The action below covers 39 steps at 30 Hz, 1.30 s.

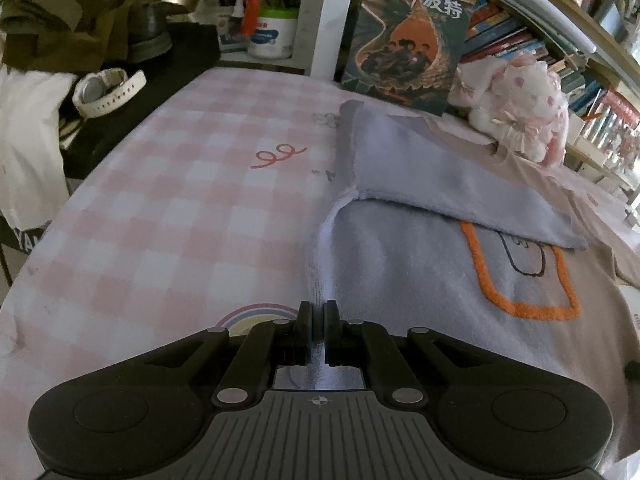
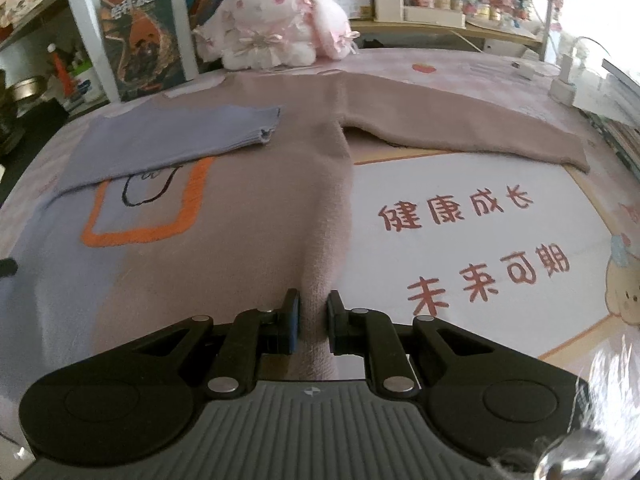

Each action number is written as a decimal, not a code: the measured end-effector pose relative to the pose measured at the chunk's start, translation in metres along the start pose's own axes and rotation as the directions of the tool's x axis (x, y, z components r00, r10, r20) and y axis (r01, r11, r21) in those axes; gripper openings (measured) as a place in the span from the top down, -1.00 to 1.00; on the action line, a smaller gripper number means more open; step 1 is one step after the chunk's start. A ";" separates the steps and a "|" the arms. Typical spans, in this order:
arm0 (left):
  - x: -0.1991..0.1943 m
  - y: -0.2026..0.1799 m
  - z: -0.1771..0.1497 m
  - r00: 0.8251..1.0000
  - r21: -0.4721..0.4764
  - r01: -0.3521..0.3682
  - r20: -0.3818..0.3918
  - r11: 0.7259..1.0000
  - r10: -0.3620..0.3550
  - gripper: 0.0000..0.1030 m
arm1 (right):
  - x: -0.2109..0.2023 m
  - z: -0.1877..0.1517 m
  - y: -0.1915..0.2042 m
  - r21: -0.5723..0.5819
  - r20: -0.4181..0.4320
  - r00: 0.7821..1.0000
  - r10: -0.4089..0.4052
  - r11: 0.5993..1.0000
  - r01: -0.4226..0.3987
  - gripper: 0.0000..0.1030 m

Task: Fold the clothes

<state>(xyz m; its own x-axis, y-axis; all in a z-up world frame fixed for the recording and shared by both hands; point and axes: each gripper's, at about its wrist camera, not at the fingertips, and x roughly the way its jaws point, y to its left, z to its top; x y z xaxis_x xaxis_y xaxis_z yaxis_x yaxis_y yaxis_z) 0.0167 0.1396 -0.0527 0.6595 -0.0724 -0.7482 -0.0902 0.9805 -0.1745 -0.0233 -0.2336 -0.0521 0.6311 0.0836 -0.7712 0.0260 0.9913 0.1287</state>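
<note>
A soft, limp knit sweater (image 2: 248, 216), lower centre of frame, is pinched at its hem edges by the left gripper (image 1: 319, 320) and, jaws narrowly set, the right gripper (image 2: 313, 312).

Your sweater (image 2: 248, 208) is half lavender, half dusty pink, with an orange outlined square; the cloth (image 1: 160, 200) beneath is pink-and-white check.
</note>
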 end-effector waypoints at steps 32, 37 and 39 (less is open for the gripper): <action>-0.061 -0.050 -0.040 0.990 0.181 0.064 0.110 0.981 -0.085 -0.51 | -0.061 -0.023 0.030 -0.038 0.139 0.984 -0.110 0.992 0.116 -0.49; -0.058 -0.055 -0.045 0.992 0.174 0.066 0.094 0.982 -0.084 -0.55 | -0.062 -0.027 0.026 -0.042 0.128 0.983 -0.131 0.990 0.137 -0.55; -0.056 -0.058 -0.045 0.994 0.165 0.060 0.084 0.985 -0.074 -0.56 | -0.061 -0.027 0.022 -0.037 0.122 0.983 -0.134 0.990 0.139 -0.55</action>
<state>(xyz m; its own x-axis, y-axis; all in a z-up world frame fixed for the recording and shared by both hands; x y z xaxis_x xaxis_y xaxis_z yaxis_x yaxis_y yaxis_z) -0.0489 0.0787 -0.0299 0.7247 -0.1296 -0.6768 0.0734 0.9911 -0.1112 -0.0818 -0.2141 -0.0190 0.7116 -0.0629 -0.6997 0.0848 0.9964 -0.0034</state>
